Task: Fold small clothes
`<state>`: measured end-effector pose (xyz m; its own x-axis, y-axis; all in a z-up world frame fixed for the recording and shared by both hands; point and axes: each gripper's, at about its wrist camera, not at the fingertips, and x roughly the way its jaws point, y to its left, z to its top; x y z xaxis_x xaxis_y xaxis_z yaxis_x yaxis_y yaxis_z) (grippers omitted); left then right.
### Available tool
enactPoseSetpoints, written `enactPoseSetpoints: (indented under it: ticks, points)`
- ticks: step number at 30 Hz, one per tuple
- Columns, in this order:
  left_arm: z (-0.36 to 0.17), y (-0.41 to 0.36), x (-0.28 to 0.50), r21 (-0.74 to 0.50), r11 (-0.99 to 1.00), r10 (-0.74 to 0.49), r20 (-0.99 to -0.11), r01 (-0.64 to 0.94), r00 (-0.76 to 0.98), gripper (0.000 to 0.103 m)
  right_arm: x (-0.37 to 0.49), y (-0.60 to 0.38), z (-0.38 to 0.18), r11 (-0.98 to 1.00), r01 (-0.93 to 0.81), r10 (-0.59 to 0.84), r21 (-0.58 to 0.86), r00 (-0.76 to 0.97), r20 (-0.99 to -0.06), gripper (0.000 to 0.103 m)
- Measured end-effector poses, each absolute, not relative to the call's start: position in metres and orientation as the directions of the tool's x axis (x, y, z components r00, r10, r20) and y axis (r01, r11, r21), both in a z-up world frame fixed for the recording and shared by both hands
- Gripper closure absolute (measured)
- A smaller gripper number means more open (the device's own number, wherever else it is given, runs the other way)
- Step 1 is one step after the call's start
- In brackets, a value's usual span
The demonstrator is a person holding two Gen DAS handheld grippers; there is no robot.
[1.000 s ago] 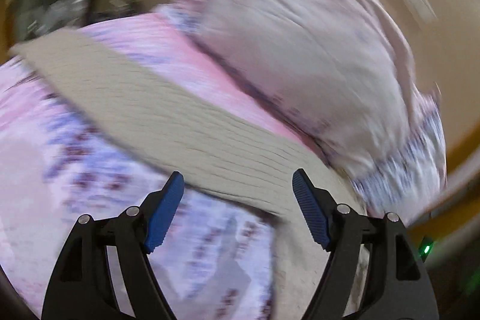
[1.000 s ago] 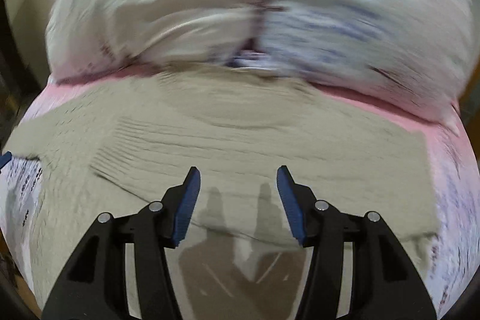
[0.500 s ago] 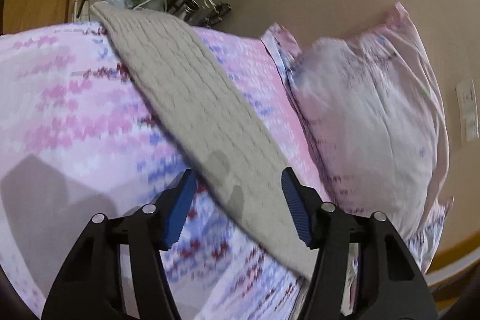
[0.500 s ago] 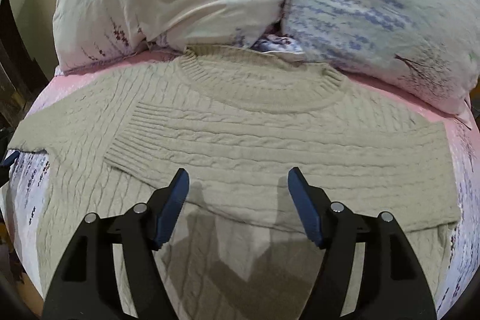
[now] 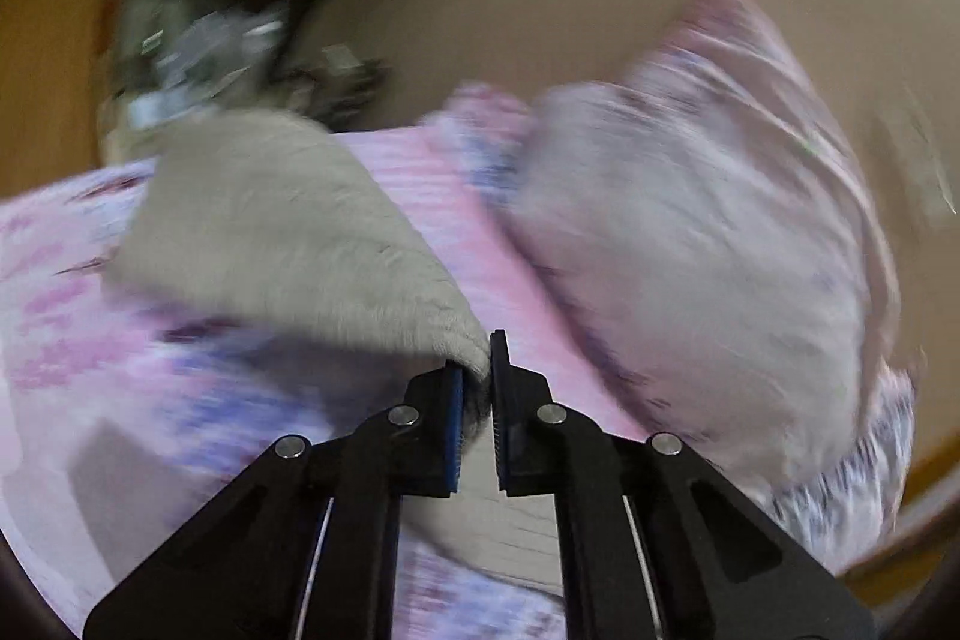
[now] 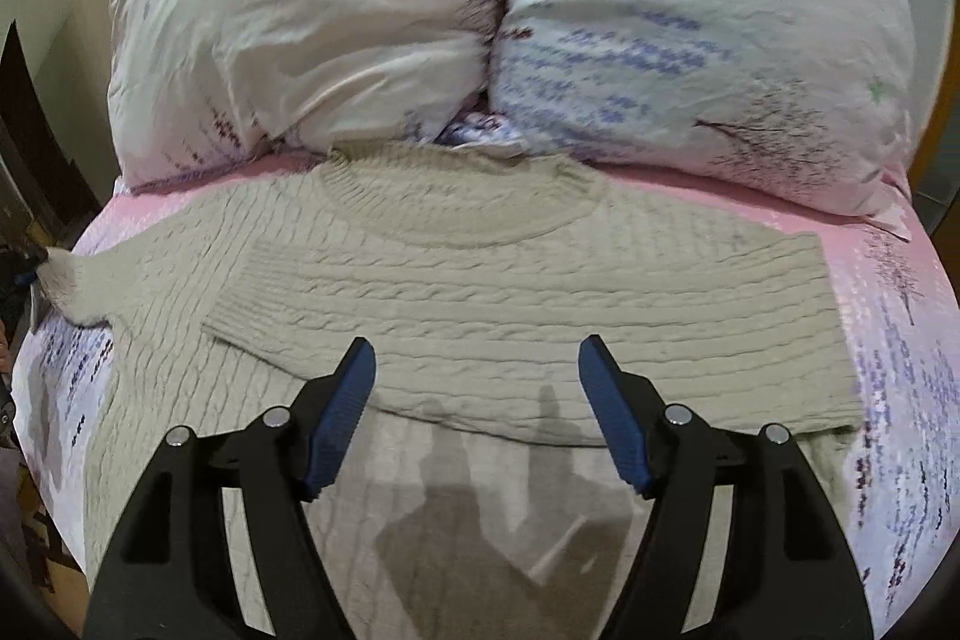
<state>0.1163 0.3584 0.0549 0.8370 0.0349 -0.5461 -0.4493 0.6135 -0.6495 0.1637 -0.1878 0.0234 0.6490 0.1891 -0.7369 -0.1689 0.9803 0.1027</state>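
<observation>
The bed (image 6: 900, 292), in a pink printed sheet, carries two pillows (image 6: 690, 28) at its head and a beige cable-knit sweater (image 6: 540, 292) spread flat below them, collar toward the pillows. One sleeve (image 6: 336, 304) is already folded across the chest. The other sleeve (image 5: 288, 232) runs out toward the bed's left edge.

Risks, as judged from this state:
- The left grip sits on a thin pinch of knit at the sleeve's edge. A quick pull could slip it free and drop the sleeve crooked.
- Loose knit stretches. Dragging the sleeve instead of lifting it may shift the body and undo the fold already laid.
- The left view is badly blurred, so the exact point of grip on the sleeve cannot be told. An off-centre hold would twist the sleeve as it comes over.
- Nothing pins the sweater body; the right tool touches no cloth.

Tools:
- Left gripper (image 5: 475, 394): jaws have just been closing and now stand nearly together, clamped on a fold of the sleeve, which bunches between the pads.
- Right gripper (image 6: 474, 400): jaws have just been opening and stand wide, empty, above the sweater's lower chest.
</observation>
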Motion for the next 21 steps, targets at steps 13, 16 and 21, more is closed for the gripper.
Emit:
enactPoseSetpoints:
  ticks: [13, 16, 21]
  points:
    - [0.086, 0.052, 0.188, -0.423, 0.864, -0.478, -0.527, 0.272, 0.703, 0.096, 0.157, -0.263, 0.014, 0.988, -0.002, 0.114, 0.151, 0.668, -0.736, 0.031]
    - [0.048, -0.005, 0.197, -0.332, 0.878, -0.478, -0.661, 0.345, 0.579, 0.096, 0.157, -0.274, 0.009, 0.988, 0.029, 0.093, 0.149, 0.658, -0.747, 0.031]
    - [0.032, -0.014, 0.186, -0.296, 0.867, -0.478, -0.723, 0.401, 0.499, 0.056, 0.16, -0.281, 0.013, 0.986, 0.031, 0.1, 0.163, 0.671, -0.734, 0.032]
